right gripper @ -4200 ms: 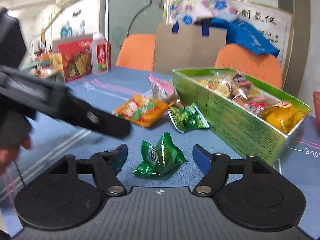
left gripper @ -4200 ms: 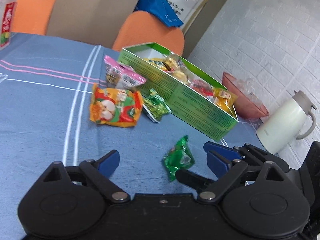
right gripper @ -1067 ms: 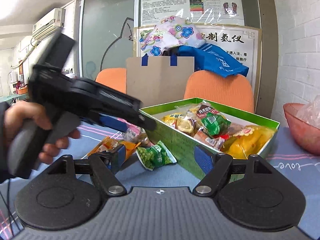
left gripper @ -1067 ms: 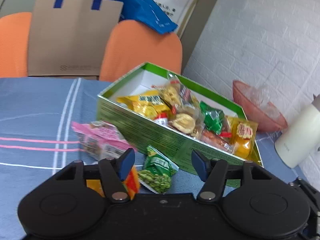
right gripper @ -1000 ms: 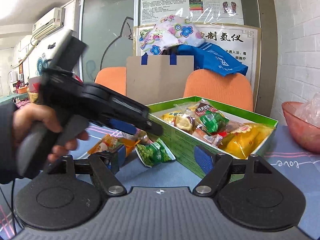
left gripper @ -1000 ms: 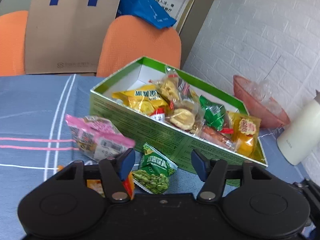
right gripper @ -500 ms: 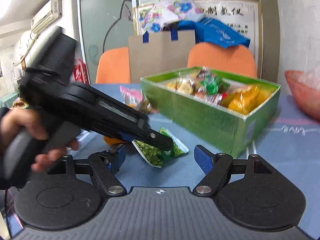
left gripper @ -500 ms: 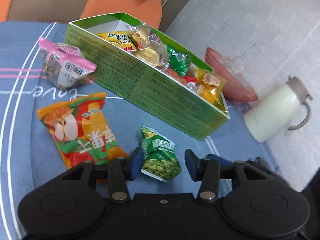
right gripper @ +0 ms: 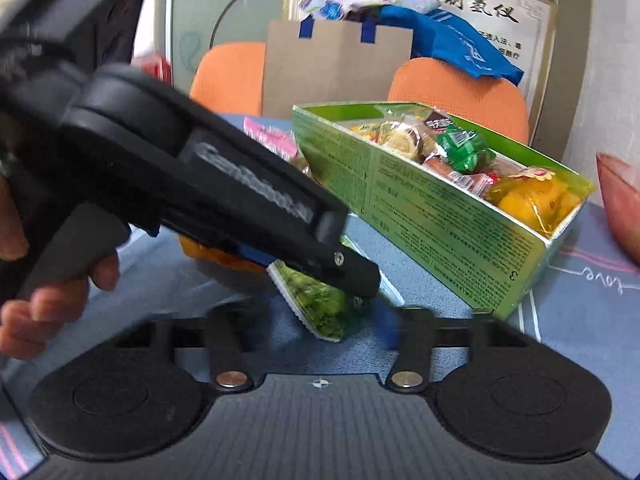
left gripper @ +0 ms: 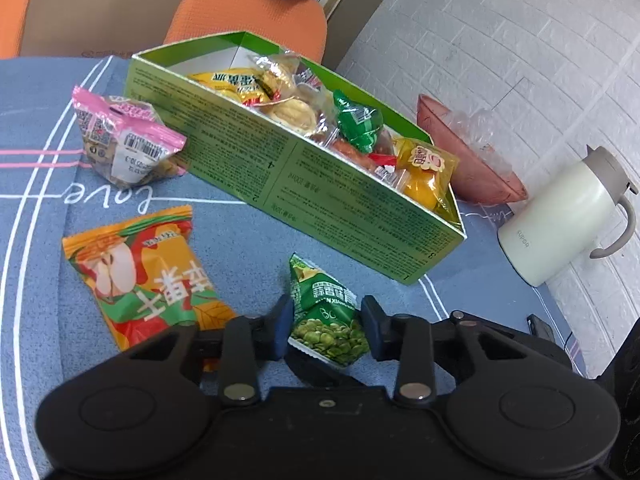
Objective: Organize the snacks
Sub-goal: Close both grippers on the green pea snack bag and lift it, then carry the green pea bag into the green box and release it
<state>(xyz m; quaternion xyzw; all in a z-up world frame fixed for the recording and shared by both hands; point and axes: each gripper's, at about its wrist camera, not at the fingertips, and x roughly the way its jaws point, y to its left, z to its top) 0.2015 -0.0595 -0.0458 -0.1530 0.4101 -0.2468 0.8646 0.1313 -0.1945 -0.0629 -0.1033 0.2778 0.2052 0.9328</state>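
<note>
My left gripper (left gripper: 327,330) has its blue pads closed against both sides of a green pea snack packet (left gripper: 326,316) lying on the blue tablecloth. The same packet (right gripper: 316,300) shows in the right wrist view under the left gripper's black body (right gripper: 224,196). My right gripper (right gripper: 320,332) is low just behind it, its fingers blurred by motion and narrowly spaced, with nothing held. The green snack box (left gripper: 320,196) holds several packets. An orange apple-chip packet (left gripper: 144,276) and a pink packet (left gripper: 124,144) lie left of it.
A pink bowl (left gripper: 464,160) and a white thermos jug (left gripper: 560,220) stand right of the box by the white brick wall. Orange chairs (right gripper: 456,92) with a cardboard bag (right gripper: 336,60) stand behind the table.
My left gripper dropped down over the pea packet and closed its pads on it. My right gripper narrowed and moved closer to the packet.
</note>
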